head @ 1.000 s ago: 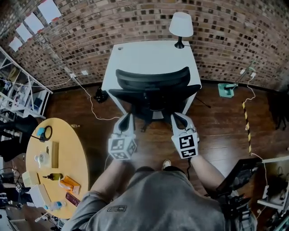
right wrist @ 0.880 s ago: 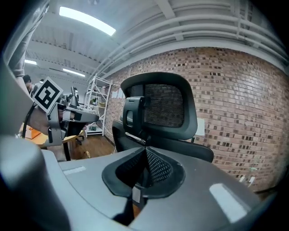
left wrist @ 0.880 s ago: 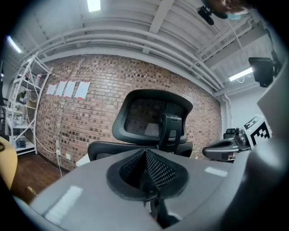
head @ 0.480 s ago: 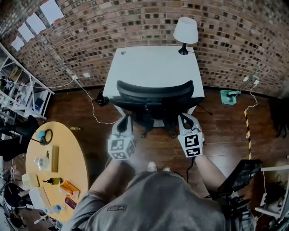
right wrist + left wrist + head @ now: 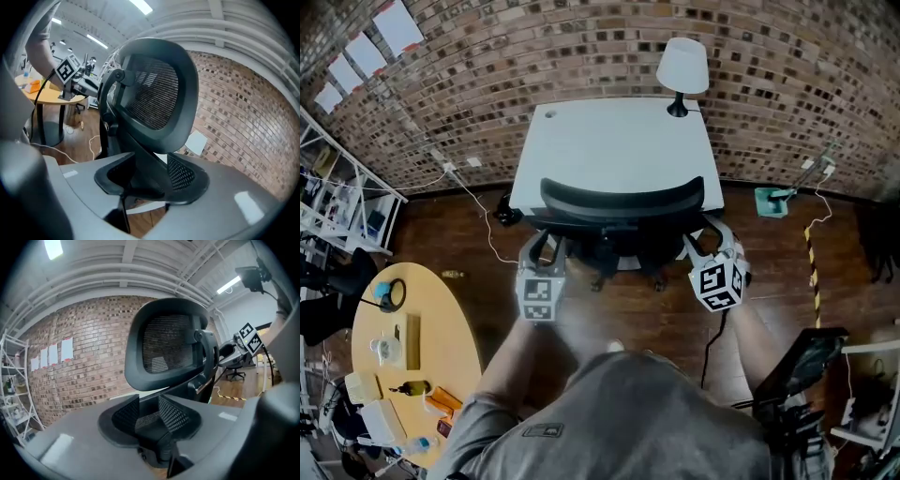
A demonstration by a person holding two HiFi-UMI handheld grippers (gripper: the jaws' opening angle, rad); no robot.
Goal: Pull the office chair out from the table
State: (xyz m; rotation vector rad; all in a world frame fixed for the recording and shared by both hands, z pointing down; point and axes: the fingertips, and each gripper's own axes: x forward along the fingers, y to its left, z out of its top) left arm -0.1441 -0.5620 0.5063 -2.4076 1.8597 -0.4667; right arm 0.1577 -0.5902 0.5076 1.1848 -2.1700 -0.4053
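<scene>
Well, I see the two grippers at the chair (image 5: pixel 623 199), one on each side of it. The chair stands at the near edge of the white table (image 5: pixel 614 131), with its backrest just beside that edge and the back turned toward me (the seat is mostly hidden under the backrest). A lamp (image 5: pixel 682 64) stands at the far right corner of the table, close to the brick wall (image 5: pixel 534 47).

The left gripper (image 5: pixel 539 246) is at the chair's left side. In the left gripper view its jaws have just been opening and now stand a little apart. A dark armrest (image 5: pixel 154 432) lies between them, and the pads no longer clamp it. Past the backrest, this view also shows the marker cube (image 5: pixel 248 336) of the other gripper.

The right gripper (image 5: pixel 708 239) is at the chair's right side. Its jaws have just been opening too, and they stand wider apart than the left ones. In the right gripper view the other armrest (image 5: pixel 142 161) runs down between them, free of the pads.

So both grippers are released and hold nothing. A wooden floor (image 5: pixel 628 300) is under the chair, and a yellow round table (image 5: pixel 441 328) with small things on it stands well apart at my left.
</scene>
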